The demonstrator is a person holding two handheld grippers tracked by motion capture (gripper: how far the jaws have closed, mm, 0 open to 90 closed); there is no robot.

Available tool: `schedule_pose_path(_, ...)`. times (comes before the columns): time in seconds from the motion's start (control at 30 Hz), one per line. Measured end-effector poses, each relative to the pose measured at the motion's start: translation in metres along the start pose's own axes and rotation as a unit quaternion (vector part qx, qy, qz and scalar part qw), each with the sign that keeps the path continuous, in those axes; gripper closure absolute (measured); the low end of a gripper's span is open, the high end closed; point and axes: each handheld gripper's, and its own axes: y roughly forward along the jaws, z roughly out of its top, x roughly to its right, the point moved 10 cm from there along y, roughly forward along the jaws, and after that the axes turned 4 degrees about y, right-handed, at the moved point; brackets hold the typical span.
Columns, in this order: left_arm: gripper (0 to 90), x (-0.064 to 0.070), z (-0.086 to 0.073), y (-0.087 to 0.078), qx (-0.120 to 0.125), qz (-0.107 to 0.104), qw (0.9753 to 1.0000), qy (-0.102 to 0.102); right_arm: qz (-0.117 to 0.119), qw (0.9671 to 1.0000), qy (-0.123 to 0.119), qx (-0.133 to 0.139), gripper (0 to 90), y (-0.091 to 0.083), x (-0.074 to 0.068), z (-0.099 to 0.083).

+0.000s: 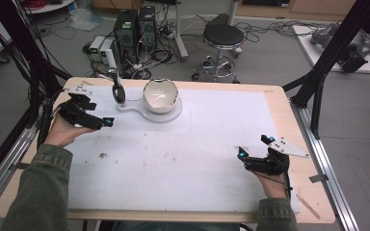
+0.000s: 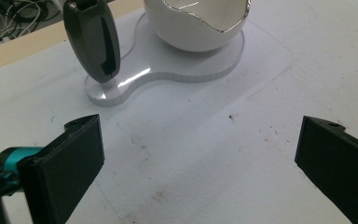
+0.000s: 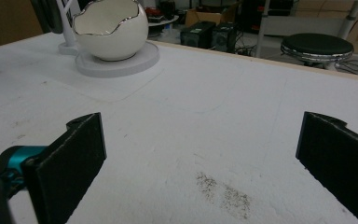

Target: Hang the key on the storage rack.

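**Grippers apart, one egg-shaped bowl on its stand**

Table seen from the high view: one white mat [image 1: 183, 159] covers most of the wooden top. At the far side of the mat stands one white egg-shaped bowl [image 1: 160, 95] with a jagged silver rim, on one flat white base [image 1: 171, 115]. Just beside the bowl, on the narrow end of the same base, rises one dark oval holder [image 1: 119, 92]. The left gripper [image 1: 107, 121] is held near this holder, and its jaws are spread, holding nothing. The right gripper [image 1: 241, 155] is well apart from the bowl, at the near right side of the mat, also released and empty. Behind the table there is one black stool [image 1: 223, 36] on the floor.

Left gripper view: two black jaws stand wide apart with bare mat between them. The holder and the bowl are ahead, not touched.

Right gripper view: again two jaws wide apart over the mat, where one dark smudge [image 3: 223, 196] lies. The bowl stands far ahead at the upper left.
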Motion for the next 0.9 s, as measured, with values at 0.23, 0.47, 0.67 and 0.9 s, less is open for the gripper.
schedule_pose_path(0.23,1.7,-0.004,-0.02,0.005,0.008,0.01,0.9997,-0.022,-0.003,1.0,0.004,0.0,0.5,0.0,0.003,-0.001)
schedule_pose_path(0.47,1.7,-0.006,-0.034,0.0,0.026,0.032,0.9988,-0.025,-0.002,1.0,0.004,-0.002,0.5,0.0,0.003,-0.001)
schedule_pose_path(0.67,1.7,-0.01,-0.034,-0.011,0.066,0.06,0.9955,-0.032,-0.002,1.0,0.003,-0.002,0.5,0.001,0.002,-0.002)
schedule_pose_path(0.9,1.7,-0.008,-0.045,-0.012,0.083,0.073,0.9929,-0.045,-0.002,1.0,0.004,-0.002,0.5,0.001,0.002,-0.002)
